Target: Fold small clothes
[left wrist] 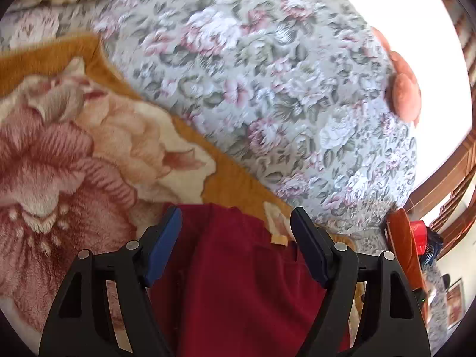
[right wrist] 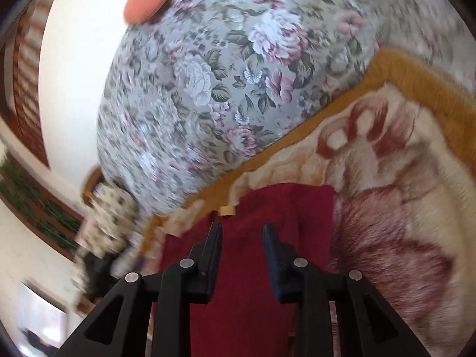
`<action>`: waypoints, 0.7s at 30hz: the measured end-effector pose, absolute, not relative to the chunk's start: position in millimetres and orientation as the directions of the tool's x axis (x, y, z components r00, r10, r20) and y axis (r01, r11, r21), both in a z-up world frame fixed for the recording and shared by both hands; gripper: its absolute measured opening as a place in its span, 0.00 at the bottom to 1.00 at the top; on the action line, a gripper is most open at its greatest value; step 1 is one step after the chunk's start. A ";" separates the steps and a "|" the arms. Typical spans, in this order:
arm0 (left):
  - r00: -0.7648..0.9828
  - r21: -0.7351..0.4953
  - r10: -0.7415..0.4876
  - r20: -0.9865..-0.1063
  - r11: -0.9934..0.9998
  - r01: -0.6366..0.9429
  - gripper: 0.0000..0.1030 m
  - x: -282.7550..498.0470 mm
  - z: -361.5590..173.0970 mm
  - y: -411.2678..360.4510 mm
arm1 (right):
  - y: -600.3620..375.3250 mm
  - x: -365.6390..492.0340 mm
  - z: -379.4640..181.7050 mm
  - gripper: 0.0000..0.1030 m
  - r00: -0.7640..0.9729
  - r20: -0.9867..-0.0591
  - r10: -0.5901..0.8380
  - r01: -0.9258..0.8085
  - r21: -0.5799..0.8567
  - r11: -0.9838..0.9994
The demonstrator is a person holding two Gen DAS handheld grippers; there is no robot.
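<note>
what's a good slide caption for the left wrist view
Left gripper open over a dark red garment lying on a plush flower-patterned blanket.

1. The dark red garment (left wrist: 238, 282) is soft, matt cloth with a fine, slightly napped surface.
2. The plush blanket (left wrist: 74, 148) is thick, fuzzy fleece with long pile.
3. The floral bedsheet (left wrist: 253, 89) is smooth, flat printed cloth.
4. The left gripper (left wrist: 235, 250) is matt black plastic with blue pads and shiny metal pins.
5. The wooden frame (left wrist: 452, 178) looks glossy and varnished.
</note>
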State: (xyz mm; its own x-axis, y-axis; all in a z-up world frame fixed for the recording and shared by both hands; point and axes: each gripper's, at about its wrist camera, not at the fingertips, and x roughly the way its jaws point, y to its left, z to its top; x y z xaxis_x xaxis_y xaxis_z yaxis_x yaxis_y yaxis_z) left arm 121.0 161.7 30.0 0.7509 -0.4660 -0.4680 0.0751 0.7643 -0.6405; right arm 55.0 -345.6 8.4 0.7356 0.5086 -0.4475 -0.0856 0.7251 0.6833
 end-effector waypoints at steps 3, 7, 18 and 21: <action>0.705 -0.528 -0.481 -0.521 0.831 0.176 0.73 123.7 29.9 117.7 | -321.4 54.4 22.2 0.26 0.729 -0.495 0.472 -0.147 0.561 0.815; 0.655 -0.413 -0.424 -0.626 0.892 0.184 0.73 146.0 16.1 71.4 | -271.6 79.9 24.2 0.26 0.707 -0.598 0.378 -0.168 0.376 0.911; 0.648 -0.255 -0.268 -0.713 0.960 0.116 0.71 185.0 -31.4 74.7 | -268.4 162.9 -43.7 0.24 0.633 -0.742 0.219 -0.029 0.260 0.965; 0.657 -0.373 -0.342 -0.672 0.923 0.099 0.70 186.7 -33.0 92.5 | -267.1 157.4 -47.9 0.25 0.667 -0.712 0.221 -0.050 0.253 0.966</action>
State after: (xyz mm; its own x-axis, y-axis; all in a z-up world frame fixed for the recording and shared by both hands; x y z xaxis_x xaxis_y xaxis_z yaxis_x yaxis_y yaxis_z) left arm 186.7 92.5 -33.1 0.6567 -0.3420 -0.6721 0.0989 0.9226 -0.3728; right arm 157.4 -267.1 -47.9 0.6667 0.2206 -0.7120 -0.0499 0.9663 0.2527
